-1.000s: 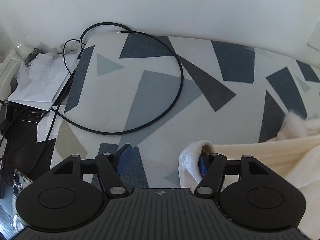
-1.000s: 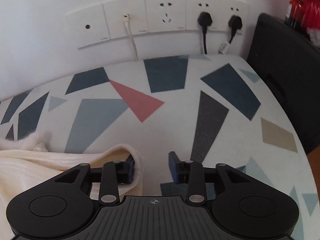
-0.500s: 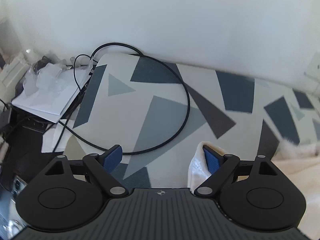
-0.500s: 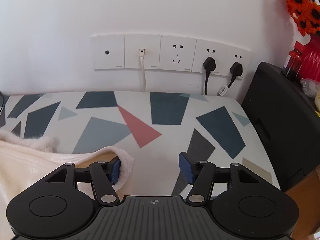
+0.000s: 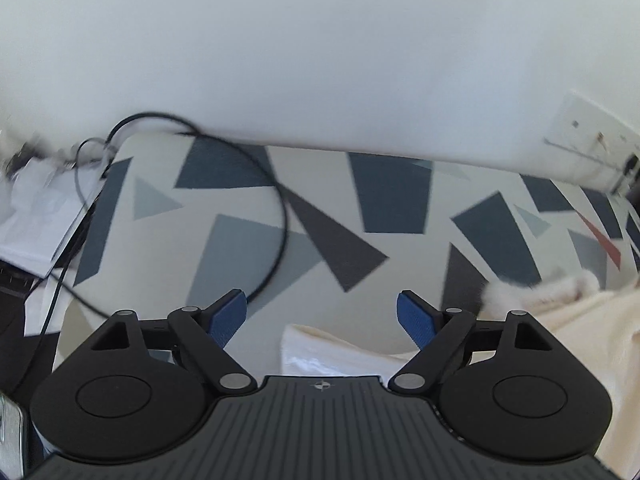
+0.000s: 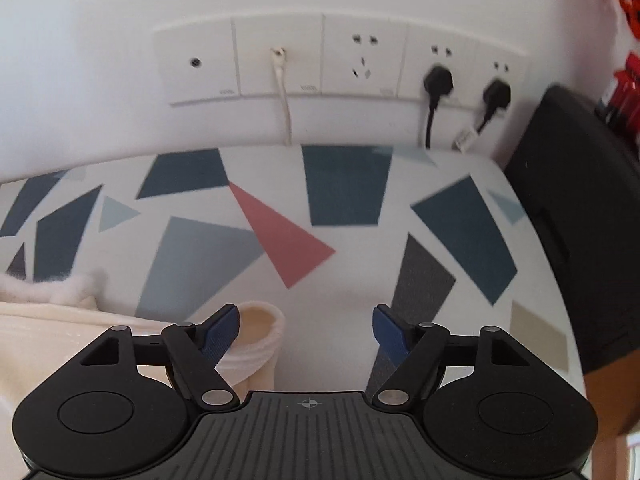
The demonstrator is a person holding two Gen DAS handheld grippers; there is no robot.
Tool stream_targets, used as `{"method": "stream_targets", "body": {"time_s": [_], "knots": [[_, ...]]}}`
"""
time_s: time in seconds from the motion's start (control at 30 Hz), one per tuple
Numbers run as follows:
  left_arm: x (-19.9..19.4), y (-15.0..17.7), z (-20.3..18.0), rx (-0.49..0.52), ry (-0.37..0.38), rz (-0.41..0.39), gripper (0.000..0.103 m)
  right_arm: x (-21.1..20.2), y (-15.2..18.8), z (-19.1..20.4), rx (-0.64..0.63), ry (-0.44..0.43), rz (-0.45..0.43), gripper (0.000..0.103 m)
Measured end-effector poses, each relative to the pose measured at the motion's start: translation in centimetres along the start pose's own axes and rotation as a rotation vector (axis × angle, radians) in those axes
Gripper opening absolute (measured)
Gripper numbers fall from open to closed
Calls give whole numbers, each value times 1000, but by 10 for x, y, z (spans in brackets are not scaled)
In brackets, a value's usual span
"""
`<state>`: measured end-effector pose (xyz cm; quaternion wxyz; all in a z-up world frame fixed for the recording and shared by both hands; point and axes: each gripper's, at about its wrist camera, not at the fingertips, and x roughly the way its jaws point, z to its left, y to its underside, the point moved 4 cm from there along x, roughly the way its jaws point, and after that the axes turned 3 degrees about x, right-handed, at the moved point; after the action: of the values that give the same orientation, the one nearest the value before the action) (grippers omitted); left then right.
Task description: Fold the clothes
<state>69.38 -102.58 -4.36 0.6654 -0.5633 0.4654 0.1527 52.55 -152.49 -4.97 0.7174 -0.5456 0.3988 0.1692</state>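
Both the left gripper and right gripper stand apart, empty. Risk: the black cable ahead-left of the left gripper may snag the cream garment.

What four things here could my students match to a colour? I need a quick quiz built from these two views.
Things:
1. looped cable
2. garment
3. large triangle on the table cover
4. pads of the right tool

Colours:
a. pinkish red
b. blue
c. black
d. cream

Pairs: 1-c, 2-d, 3-a, 4-b
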Motion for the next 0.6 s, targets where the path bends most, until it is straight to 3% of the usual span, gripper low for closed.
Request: {"method": "stream_targets", "body": {"time_s": [0.07,0.23,0.3,0.47,0.53,0.57,0.6], "knots": [[1,1,-27,80,34,-7,84,-7,-2,11,-72,-8,-17,68],[-3,12,-82,250,142,-20,84,-16,24,76,-373,-208,-79,63],[-5,21,-97,314,169,-17,84,-9,37,92,-450,-224,-68,63],[2,41,-105,351,171,29,84,17,52,94,-387,-229,22,61],[4,46,-105,338,181,36,83,22,56,92,-362,-243,46,51],[4,47,-105,330,191,34,73,22,58,90,-358,-251,54,34],[4,48,-105,322,200,33,65,21,59,89,-351,-263,62,9]]}}
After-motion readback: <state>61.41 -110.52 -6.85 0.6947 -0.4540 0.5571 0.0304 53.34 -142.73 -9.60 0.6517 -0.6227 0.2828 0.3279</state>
